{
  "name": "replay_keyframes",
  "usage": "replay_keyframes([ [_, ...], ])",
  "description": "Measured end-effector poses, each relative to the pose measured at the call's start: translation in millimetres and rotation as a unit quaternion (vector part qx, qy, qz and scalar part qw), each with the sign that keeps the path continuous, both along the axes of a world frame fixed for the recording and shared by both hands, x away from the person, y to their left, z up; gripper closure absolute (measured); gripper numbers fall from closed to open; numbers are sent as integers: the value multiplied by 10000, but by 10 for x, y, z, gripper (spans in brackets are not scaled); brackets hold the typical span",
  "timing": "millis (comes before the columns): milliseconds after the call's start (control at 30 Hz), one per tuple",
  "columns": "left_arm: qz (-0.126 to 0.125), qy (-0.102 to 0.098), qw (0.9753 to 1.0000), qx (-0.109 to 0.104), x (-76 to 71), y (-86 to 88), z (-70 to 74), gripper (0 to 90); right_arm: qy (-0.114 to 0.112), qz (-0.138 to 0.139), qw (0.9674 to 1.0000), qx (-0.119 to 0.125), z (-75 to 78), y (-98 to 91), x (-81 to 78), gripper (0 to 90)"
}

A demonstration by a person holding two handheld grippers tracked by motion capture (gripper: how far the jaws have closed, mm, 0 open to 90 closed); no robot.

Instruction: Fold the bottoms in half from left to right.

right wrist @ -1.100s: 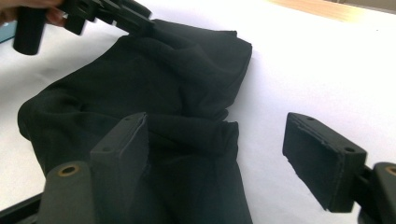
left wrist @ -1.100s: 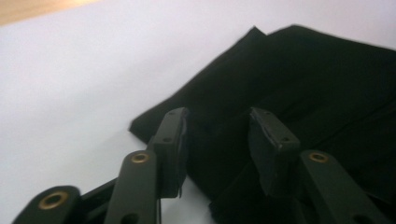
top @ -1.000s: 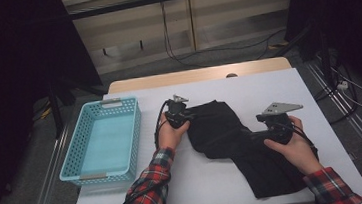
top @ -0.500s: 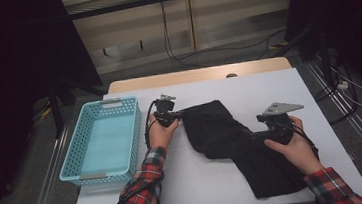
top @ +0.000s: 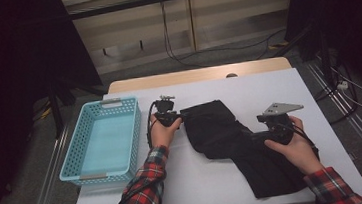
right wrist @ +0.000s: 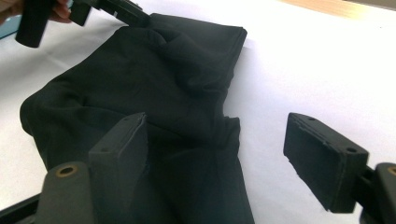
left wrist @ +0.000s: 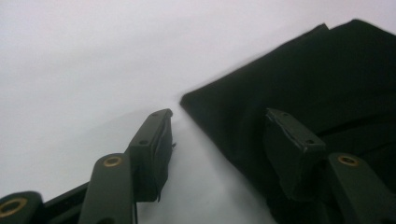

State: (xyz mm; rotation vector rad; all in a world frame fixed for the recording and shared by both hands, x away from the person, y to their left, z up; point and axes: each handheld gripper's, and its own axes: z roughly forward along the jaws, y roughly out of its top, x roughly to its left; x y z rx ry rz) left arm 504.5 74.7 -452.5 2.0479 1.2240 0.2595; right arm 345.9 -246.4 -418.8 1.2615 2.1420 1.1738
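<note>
A black garment [top: 222, 133] lies spread on the white table [top: 278, 87], running from the upper left to the lower right. My left gripper [top: 180, 115] is at its upper left corner. In the left gripper view the jaws have just been opening [left wrist: 219, 114]: one finger is over bare table, the other over the cloth [left wrist: 327, 79], and the cloth's corner lies loose between them. My right gripper [top: 255, 134] is at the garment's right edge, open [right wrist: 218, 120], one finger above the cloth [right wrist: 154, 70], the other above the table. The left gripper [right wrist: 116, 7] appears far off in the right gripper view.
A light blue mesh basket [top: 132, 131] stands at the table's left edge, nothing in it. A wooden strip runs along the table's far edge. Cables lie on the floor behind. Bare white table shows in front of the garment and at the far right.
The left hand shifted a little to the left along the garment's upper edge, and that corner now lies farther left. The right hand has stayed still.
</note>
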Motion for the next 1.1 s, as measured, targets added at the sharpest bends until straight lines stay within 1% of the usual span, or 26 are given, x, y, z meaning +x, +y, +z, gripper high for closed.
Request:
replay_keyframes([
  [67, -7, -43, 9998, 180, 0, -34, 3, 440, -9, 1, 10000, -15, 3, -10, -5, 222],
  [100, -48, -51, 9996, 258, -2, -47, 10, 471, -16, -3, 10000, -13, 4, -18, -8, 222],
  [133, -50, -15, 9998, 199, -2, -51, 12, 506, -6, -19, 10000, -7, 6, -23, -12, 221],
  [167, -32, 66, 9999, 81, -4, -51, 13, 556, -10, -28, 10000, -11, 6, -28, -14, 221],
  [233, -87, 173, 9998, -75, -8, -45, 6, 686, -18, -34, 10000, -15, 10, -32, -18, 219],
  [267, -103, 205, 9996, -141, -11, -47, 1, 725, -15, -34, 10000, -18, 13, -33, -19, 219],
  [300, -176, 351, 9987, -321, -7, -47, -6, 785, -24, -31, 10000, -20, 14, -33, -19, 218],
  [333, -192, 427, 9978, -472, -9, -58, -20, 820, -21, -33, 10000, -21, 14, -33, -19, 218],
  [467, -199, 395, 9983, -391, -14, -97, 3, 846, -8, -26, 10000, -27, 9, -29, -16, 218],
  [533, -138, 384, 9981, -468, -11, -76, 29, 853, -8, -16, 10000, -28, 9, -28, -14, 218],
  [633, -79, 216, 9987, -453, 6, -10, 113, 856, -8, -2, 10000, -50, 2, -35, -12, 218],
  [667, -79, 160, 9992, -362, 16, 14, 151, 857, -3, 5, 10000, -51, -1, -40, -12, 218],
  [800, 32, -61, 9997, -228, 64, 140, 314, 857, 23, -8, 10000, -58, -9, -55, -15, 216],
  [900, 119, -245, 9996, -96, 104, 260, 421, 857, 35, -19, 10000, -53, -4, -60, -21, 213],
  [967, 215, -284, 9993, -70, 133, 351, 469, 857, 48, -18, 10000, -51, -4, -66, -22, 209],
  [1000, 251, -318, 9992, -22, 147, 398, 488, 857, 55, -14, 10000, -52, -5, -69, -23, 209],
  [1100, 435, -334, 9985, 19, 179, 534, 512, 858, 73, -23, 10000, -58, -13, -78, -23, 206],
])
